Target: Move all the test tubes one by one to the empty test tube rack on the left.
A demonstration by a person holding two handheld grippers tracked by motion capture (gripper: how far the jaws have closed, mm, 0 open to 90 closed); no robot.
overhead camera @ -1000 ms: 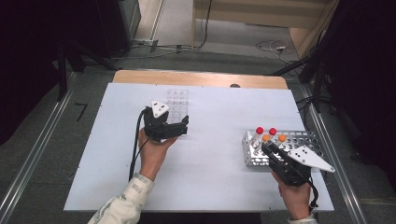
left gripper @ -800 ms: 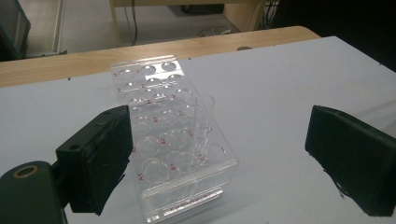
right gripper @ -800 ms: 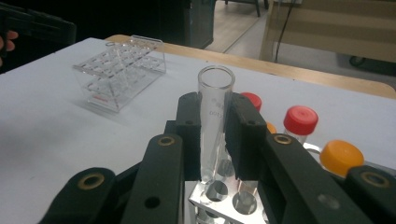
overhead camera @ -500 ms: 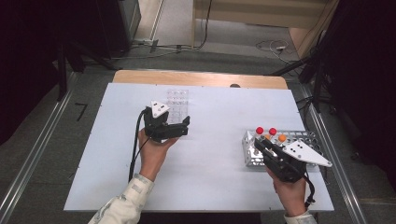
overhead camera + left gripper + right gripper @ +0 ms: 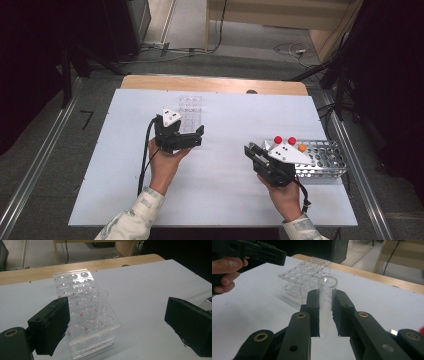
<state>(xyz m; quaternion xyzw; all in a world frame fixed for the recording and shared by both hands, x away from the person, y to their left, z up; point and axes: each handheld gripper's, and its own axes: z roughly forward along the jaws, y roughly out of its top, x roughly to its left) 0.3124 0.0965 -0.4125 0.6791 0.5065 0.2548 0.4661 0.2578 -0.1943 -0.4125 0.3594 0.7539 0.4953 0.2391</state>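
A clear plastic rack point(image 5: 190, 111) point(image 5: 82, 305) point(image 5: 304, 275) stands at the far middle of the white table, with one clear tube point(image 5: 103, 302) upright in a hole near its front. My left gripper point(image 5: 196, 137) point(image 5: 117, 312) hovers just in front of that rack. Its jaws have just been opening and stand wide, clear of the rack, with no pad pressing on anything. My right gripper point(image 5: 251, 154) point(image 5: 327, 302) is shut on a clear glass tube point(image 5: 327, 290), held upright and open end up, to the left of the wire rack point(image 5: 325, 165).
The wire rack at the right edge holds two red-capped tubes point(image 5: 278, 139) and an orange-capped one point(image 5: 302, 147). A wooden strip point(image 5: 215, 84) borders the table's far side. The person's other hand point(image 5: 227, 267) is at the upper left of the right gripper view.
My right gripper has moved left, away from the wire rack toward the table's middle, with the clear tube in it. The left hand has stayed in place by the clear rack.
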